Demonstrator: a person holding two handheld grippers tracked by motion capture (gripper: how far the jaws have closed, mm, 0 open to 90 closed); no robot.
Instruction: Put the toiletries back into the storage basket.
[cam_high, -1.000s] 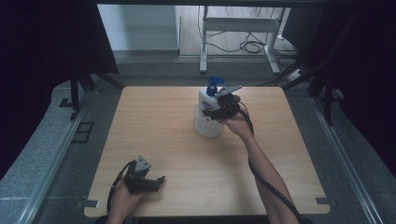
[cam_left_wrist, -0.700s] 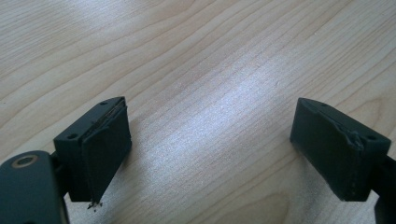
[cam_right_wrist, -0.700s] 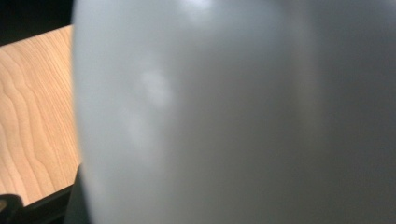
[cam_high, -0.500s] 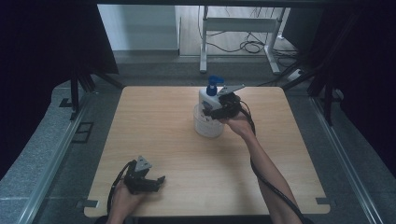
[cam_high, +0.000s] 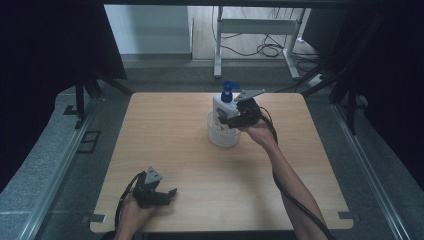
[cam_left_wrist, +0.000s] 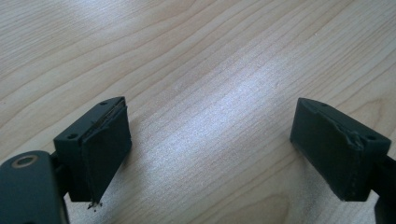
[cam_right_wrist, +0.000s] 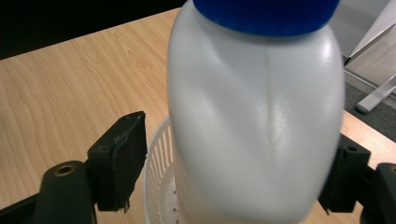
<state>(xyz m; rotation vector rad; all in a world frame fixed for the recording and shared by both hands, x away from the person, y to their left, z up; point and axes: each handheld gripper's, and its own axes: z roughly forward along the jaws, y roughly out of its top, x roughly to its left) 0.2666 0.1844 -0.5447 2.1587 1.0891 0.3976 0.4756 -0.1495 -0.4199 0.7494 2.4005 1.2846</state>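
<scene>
In the high view a white pump bottle (cam_high: 221, 107) with a blue pump head (cam_high: 228, 90) stands above centre of the frame, its lower part inside a white perforated basket (cam_high: 220, 135) that sits on the far middle of the wooden tabletop (cam_high: 175, 130). The right tool (cam_high: 225, 120) reaches it from the right, held by a hand (cam_high: 257, 132) whose forearm runs down toward the lower right corner of the frame. In the right gripper view the bottle (cam_right_wrist: 252, 116) takes up the middle of the frame between the two black jaws: the left jaw stands just apart from its wall with a sliver of the slotted basket rim (cam_right_wrist: 156, 154) showing between them, while the right jaw is mostly hidden behind the bottle, so this tool looks released around the bottle rather than clamped. The bottle's blue collar (cam_right_wrist: 266, 14) is at the top edge. The left tool (cam_high: 167, 195) rests low at the lower left of the high view, well apart from the bottle; in the left gripper view its jaws are spread wide over bare wood (cam_left_wrist: 210, 70), grasping nothing.
</scene>
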